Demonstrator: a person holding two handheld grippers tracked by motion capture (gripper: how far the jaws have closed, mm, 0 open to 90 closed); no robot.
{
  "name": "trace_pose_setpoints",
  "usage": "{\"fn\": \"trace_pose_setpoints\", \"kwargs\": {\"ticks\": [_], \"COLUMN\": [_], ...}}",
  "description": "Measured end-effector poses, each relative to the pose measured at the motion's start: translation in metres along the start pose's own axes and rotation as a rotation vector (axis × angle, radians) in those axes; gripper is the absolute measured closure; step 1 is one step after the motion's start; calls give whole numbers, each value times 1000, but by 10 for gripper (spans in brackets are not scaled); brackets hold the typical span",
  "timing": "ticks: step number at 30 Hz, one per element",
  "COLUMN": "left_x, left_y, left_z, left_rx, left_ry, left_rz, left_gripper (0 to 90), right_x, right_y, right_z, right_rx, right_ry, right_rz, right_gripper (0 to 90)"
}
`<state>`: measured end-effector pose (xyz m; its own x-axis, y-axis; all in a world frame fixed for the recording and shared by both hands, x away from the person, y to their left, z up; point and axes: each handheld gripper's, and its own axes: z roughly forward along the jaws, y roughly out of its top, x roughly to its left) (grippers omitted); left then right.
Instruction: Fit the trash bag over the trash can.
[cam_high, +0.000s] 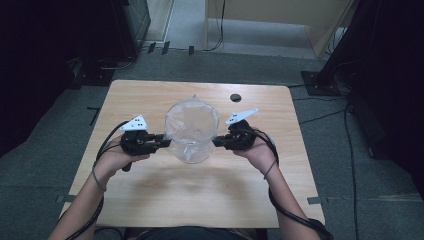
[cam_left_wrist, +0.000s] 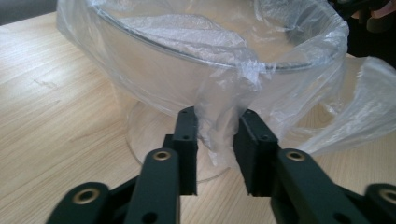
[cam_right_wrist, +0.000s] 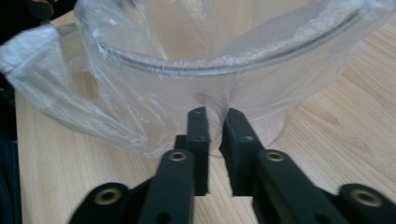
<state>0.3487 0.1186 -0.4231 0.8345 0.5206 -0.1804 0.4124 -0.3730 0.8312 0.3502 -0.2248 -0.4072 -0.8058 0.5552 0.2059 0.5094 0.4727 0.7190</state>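
Observation:
A clear glass bowl (cam_high: 192, 122) on a round foot stands in the middle of the wooden table (cam_high: 200, 200). A thin transparent plastic bag (cam_left_wrist: 280, 107) lines it and hangs over the rim. My left gripper (cam_high: 167, 142) is at the bowl's left side; in the left gripper view its jaws (cam_left_wrist: 217, 140) pinch a hanging fold of the bag just under the rim. My right gripper (cam_high: 216, 142) is at the bowl's right side, and its jaws (cam_right_wrist: 217, 135) stand almost together on another fold of the bag (cam_right_wrist: 116, 116) below the bowl's rim (cam_right_wrist: 187, 65).
A dark round cable hole (cam_high: 235, 97) sits in the table behind the bowl, to the right. Black stands and cables lie on the grey floor around the table. Bare wood lies in front of the bowl.

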Motion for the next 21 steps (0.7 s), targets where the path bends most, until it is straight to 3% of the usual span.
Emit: {"fn": "trace_pose_setpoints", "kwargs": {"ticks": [4,7,8,10,15,21], "left_x": [2,5,6,7,8,10], "left_y": [-1,-2,-2,0,5,14], "left_z": [2,1,-1,-6,-16,-23], "left_rx": [12,-6,-23,-55,-85,-68], "left_ry": [8,5,-12,-25,-21,-11], "left_rz": [-16,-29,-29,-26,-20,-19], "left_gripper": [809,728,643,544,418,371], "right_x": [-3,-6,-7,-7,-10,-16], "right_y": [-1,-4,-4,-3,0,0], "right_z": [0,1,0,-2,-11,-21], "right_rx": [-6,9,9,-7,-58,-102], "right_ry": [-6,-11,-15,-16,-48,-50], "right_rz": [-6,6,7,0,-10,18], "right_gripper": [900,873,832,664,416,370]}}
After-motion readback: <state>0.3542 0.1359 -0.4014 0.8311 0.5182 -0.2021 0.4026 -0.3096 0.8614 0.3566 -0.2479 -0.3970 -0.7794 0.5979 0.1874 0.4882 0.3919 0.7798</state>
